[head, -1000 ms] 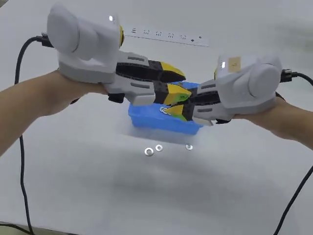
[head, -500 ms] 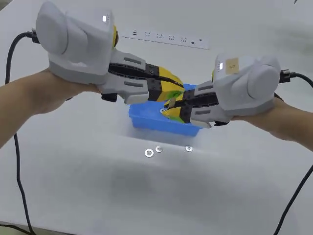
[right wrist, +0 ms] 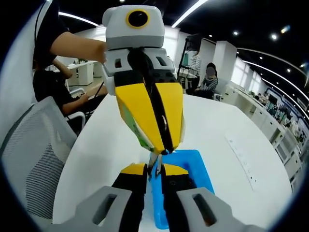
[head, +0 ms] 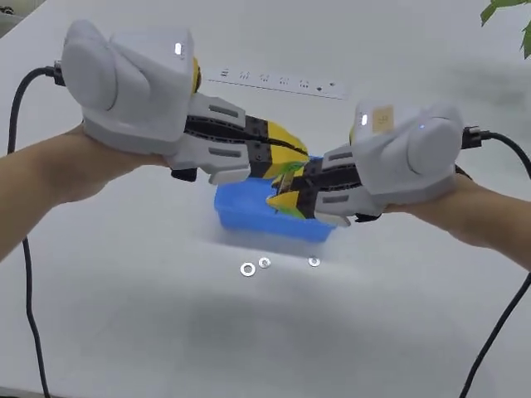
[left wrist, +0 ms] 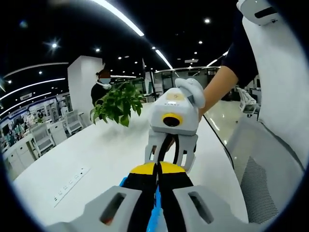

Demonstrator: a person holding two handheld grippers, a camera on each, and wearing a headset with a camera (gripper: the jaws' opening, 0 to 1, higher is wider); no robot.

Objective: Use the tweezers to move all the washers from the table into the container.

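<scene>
Above the blue container [head: 236,211], the left hand-held gripper [right wrist: 161,149] clamps the tweezers [right wrist: 152,162], the right hand-held gripper [right wrist: 153,172] narrowly flanks their tip, grip unclear, and three washers [head: 264,263] are left toward the near edge of the surface [head: 124,332].

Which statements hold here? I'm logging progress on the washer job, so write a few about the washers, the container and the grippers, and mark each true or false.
1. Three washers lie on the table, on the person's side of the blue container. True.
2. The power strip lies between the washers and the container. False: it lies beyond the container, on the far side of the table.
3. The left gripper and the right gripper are held above the container, tips towards each other. True.
4. The left gripper's jaws stand wide open. False: they are closed together, and the thin metal tip of the tweezers pokes out from them.
</scene>
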